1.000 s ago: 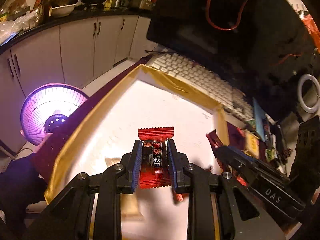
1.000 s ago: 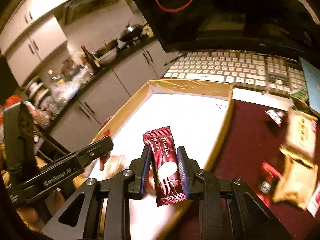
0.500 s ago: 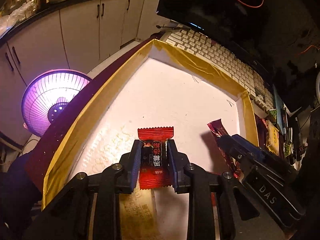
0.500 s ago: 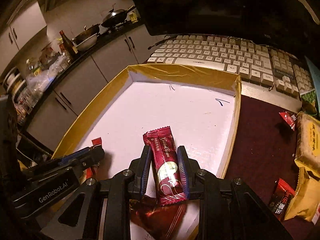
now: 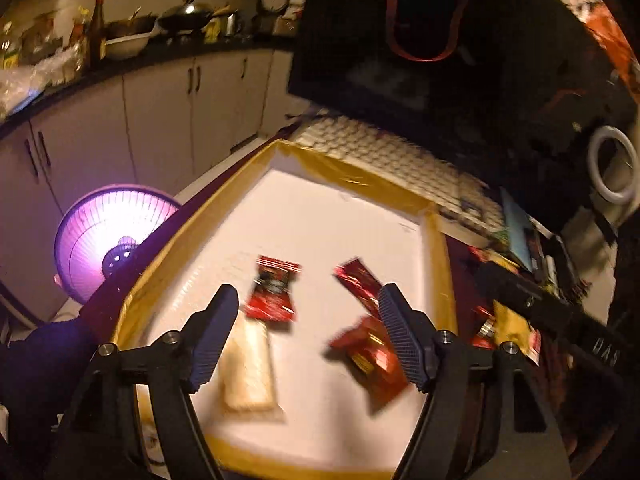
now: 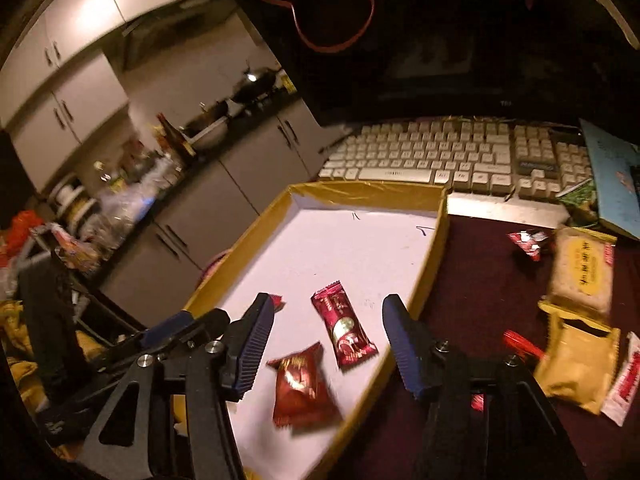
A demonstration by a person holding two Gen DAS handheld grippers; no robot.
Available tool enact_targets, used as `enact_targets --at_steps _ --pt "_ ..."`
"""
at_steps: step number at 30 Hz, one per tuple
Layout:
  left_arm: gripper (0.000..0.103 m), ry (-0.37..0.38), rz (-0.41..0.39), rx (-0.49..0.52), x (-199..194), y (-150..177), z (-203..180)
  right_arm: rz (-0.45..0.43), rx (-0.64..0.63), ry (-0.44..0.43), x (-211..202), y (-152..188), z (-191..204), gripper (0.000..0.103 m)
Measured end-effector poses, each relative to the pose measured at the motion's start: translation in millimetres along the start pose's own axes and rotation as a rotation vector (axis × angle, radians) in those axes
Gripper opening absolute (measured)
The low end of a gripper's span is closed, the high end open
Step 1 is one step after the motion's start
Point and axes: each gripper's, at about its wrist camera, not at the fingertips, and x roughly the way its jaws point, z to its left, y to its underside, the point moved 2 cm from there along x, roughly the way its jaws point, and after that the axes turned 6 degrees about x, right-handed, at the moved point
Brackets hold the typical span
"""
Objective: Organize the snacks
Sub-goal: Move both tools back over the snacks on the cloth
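Dim kitchen cabinets back a tabletop (image 6: 472, 280) carrying a gold-rimmed tray (image 5: 434, 240). Both hand-held grippers have just been opening. The left hand-held gripper (image 5: 308, 320) stands spread above the tray, its red packet (image 5: 272, 292) lying free inside. The right hand-held gripper (image 6: 328, 332) is spread too; its maroon bar (image 6: 344, 328) lies in the tray.

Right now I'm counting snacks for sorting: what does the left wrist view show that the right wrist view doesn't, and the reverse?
Only the left wrist view shows the pale flat packet in the box and the glowing purple heater beside the table. Only the right wrist view shows the loose snacks on the dark red cloth, such as the cracker pack and yellow pouch. Both show the gold-rimmed box, the long maroon bar, the red pouch and the keyboard.
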Motion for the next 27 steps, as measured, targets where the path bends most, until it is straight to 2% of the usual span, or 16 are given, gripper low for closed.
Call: enact_targets --at_steps 3,6,11,14,16,21,25,27 --pt "0.073 0.046 -0.003 0.055 -15.2 6.2 -25.4 -0.002 0.027 -0.034 -28.0 4.9 -16.1 0.060" --pt "0.073 0.120 -0.006 0.108 -26.1 11.9 -55.9 -0.017 0.064 -0.027 -53.3 11.4 -36.2 0.062" --pt "0.073 0.310 0.082 0.219 -17.0 26.9 -118.4 -0.090 0.170 0.087 -101.8 21.4 -93.5 0.065" --pt "0.073 0.377 0.164 0.302 -1.6 43.7 -159.1 -0.131 0.258 0.148 -123.4 26.8 -131.3 0.065" --pt "0.072 0.402 0.228 0.370 5.9 58.9 -184.7 -0.142 0.325 0.180 -132.3 30.1 -155.9 0.065" --pt "0.073 0.462 0.277 0.487 10.0 88.7 -233.0 -0.127 0.427 0.218 -137.1 37.2 -193.8 0.065" --pt "0.072 0.448 0.291 0.538 16.7 105.0 -255.5 -0.105 0.412 0.244 -133.3 43.5 -200.4 0.064" --pt "0.065 0.428 0.277 0.575 19.2 112.3 -263.7 -0.099 0.397 0.234 -132.6 45.8 -202.0 0.062"
